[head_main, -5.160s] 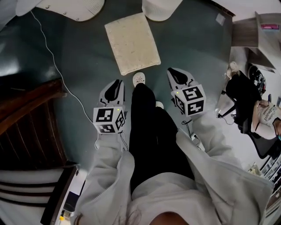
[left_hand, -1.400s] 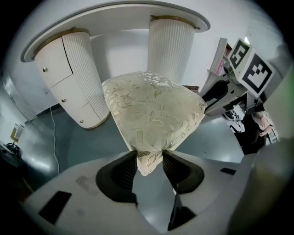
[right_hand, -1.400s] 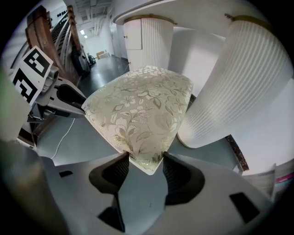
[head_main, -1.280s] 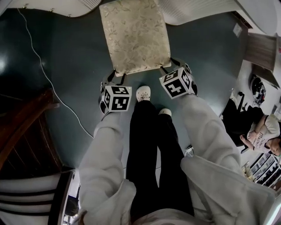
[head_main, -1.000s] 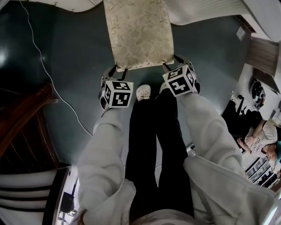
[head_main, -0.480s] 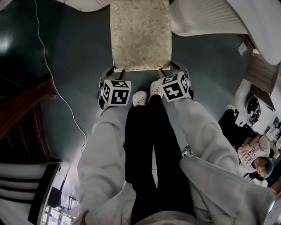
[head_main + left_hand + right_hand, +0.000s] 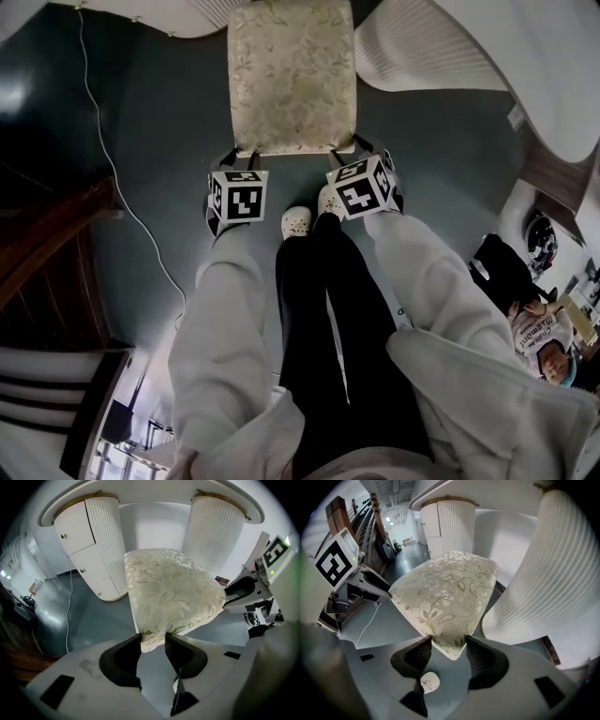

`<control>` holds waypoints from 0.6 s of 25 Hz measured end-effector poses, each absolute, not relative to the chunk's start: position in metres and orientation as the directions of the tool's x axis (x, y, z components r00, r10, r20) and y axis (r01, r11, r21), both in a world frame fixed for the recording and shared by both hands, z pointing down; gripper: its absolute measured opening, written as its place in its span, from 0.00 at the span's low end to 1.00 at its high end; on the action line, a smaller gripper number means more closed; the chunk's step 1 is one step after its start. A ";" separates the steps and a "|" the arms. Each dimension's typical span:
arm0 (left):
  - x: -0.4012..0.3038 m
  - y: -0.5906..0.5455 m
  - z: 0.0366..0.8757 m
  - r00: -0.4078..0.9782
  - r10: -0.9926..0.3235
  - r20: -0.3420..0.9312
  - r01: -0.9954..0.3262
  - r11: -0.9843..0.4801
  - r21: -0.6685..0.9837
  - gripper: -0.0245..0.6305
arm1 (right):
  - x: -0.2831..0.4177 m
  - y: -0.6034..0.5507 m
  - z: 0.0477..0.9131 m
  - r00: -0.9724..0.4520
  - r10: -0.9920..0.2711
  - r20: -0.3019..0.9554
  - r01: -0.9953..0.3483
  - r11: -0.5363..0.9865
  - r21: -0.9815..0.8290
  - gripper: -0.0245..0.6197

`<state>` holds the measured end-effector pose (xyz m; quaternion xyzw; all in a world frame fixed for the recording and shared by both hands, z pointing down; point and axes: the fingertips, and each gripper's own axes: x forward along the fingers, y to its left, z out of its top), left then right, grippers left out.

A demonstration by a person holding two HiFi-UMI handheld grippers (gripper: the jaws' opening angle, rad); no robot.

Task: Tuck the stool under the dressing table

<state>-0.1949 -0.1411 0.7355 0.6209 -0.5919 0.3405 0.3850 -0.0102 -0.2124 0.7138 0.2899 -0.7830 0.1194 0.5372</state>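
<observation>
The stool (image 7: 291,75) has a cream floral cushion and stands on the dark floor, its far end between the dressing table's two white ribbed pedestals (image 7: 101,550) (image 7: 218,527). My left gripper (image 7: 152,640) has the stool's near left corner (image 7: 151,637) between its jaws, which are closing, and the pads press on the fabric. At the near right corner (image 7: 449,641), my right gripper (image 7: 449,645) is shut on the cushion. In the head view both grippers (image 7: 236,159) (image 7: 361,148) sit at the stool's near edge, with my white shoes (image 7: 296,221) just behind.
The dressing table's white top (image 7: 525,56) curves over the stool's far end. A white cable (image 7: 112,178) trails across the floor at left. Dark wooden stairs (image 7: 47,244) rise at the left, and a person (image 7: 544,347) sits at the far right.
My grippers, once apart from the stool, now grip its near corners. Over the last second the stool has slid farther between the pedestals and my feet have stepped up behind it.
</observation>
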 end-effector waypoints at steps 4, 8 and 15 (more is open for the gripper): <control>-0.197 -0.140 0.736 0.059 -0.466 0.883 -0.998 -0.003 0.065 0.28 | -0.012 -0.210 0.715 -0.254 -0.320 0.913 -0.578 0.807 0.122 0.48; -0.200 -0.144 0.736 0.043 -0.489 0.871 -0.999 -0.002 0.048 0.28 | -0.013 -0.211 0.715 -0.266 -0.326 0.907 -0.574 0.810 0.122 0.48; -0.203 -0.146 0.733 0.056 -0.505 0.861 -0.998 -0.046 0.038 0.27 | -0.016 -0.208 0.715 -0.272 -0.343 0.899 -0.582 0.803 0.130 0.48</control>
